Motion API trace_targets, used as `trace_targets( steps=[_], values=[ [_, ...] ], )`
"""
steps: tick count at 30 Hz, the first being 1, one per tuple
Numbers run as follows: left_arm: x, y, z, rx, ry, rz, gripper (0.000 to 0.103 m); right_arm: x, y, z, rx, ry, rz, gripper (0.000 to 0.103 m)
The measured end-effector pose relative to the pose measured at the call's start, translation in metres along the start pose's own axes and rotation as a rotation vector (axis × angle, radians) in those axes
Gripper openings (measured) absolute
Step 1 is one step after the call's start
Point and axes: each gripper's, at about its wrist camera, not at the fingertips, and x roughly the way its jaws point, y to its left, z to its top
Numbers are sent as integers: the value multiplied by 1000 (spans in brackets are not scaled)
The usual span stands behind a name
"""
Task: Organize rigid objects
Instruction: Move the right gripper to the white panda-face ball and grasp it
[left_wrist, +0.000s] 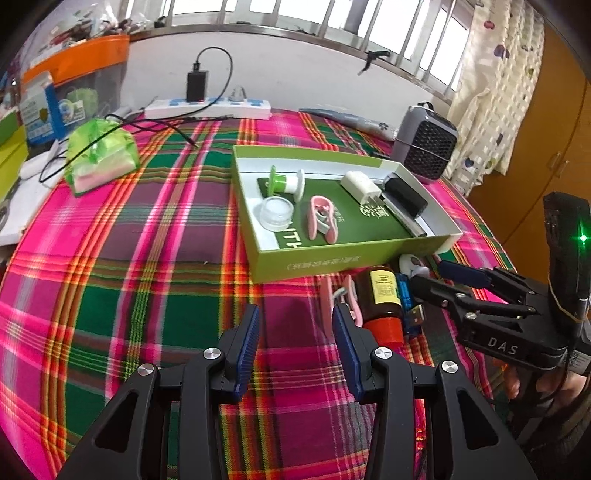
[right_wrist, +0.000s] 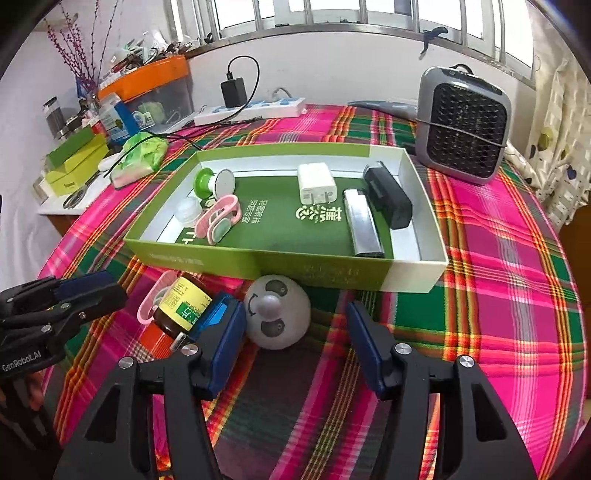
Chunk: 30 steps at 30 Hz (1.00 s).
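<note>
Here the plaid tablecloth (right_wrist: 517, 258) fills both views, and everything else sits on it. Largest on it is the shallow green box (right_wrist: 258, 264), open-topped, which by the look of things serves as the collecting place: it already holds a white plug adapter (right_wrist: 317, 183), a black block (right_wrist: 388, 201), a silver bar (right_wrist: 362, 229), a green-and-white spool (right_wrist: 214, 182), a clear round lid (right_wrist: 190, 213) and a pink clip (right_wrist: 219, 219), laid in loose rows along its floor.

Just outside its near wall lies what is left to sort. The white panda-faced ball (right_wrist: 277, 315), smooth and round with grey eye patches, rests on the cloth close to the box. Beside it lies a brown glass bottle (right_wrist: 181, 308) on its side, yellow label up and red cap toward the camera, with a small blue USB gadget (right_wrist: 218, 317) against it and a second pink clip (right_wrist: 151, 302) at its far side.

The right gripper (right_wrist: 295, 347) stands with its jaws wide apart and nothing pressed between the pads; the ball sits just ahead of the gap (likely the next pick, since the fingers frame it). The left gripper (left_wrist: 295, 347) also stands wide apart and empty over bare cloth, its right finger near the bottle and clip, probably waiting its turn.
</note>
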Motion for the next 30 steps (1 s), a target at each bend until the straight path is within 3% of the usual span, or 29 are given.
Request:
trace_targets(
  steps=[18, 22, 30],
  values=[
    [12, -11, 3, 39, 40, -50, 41, 15, 5, 2, -63, 30, -80, 58],
    [15, -16, 3, 46, 51, -16, 43, 12, 0, -1, -50, 22, -82, 43],
    [17, -30, 4, 83, 56, 52, 43, 3, -13, -6, -13, 10, -69, 43]
  ],
)
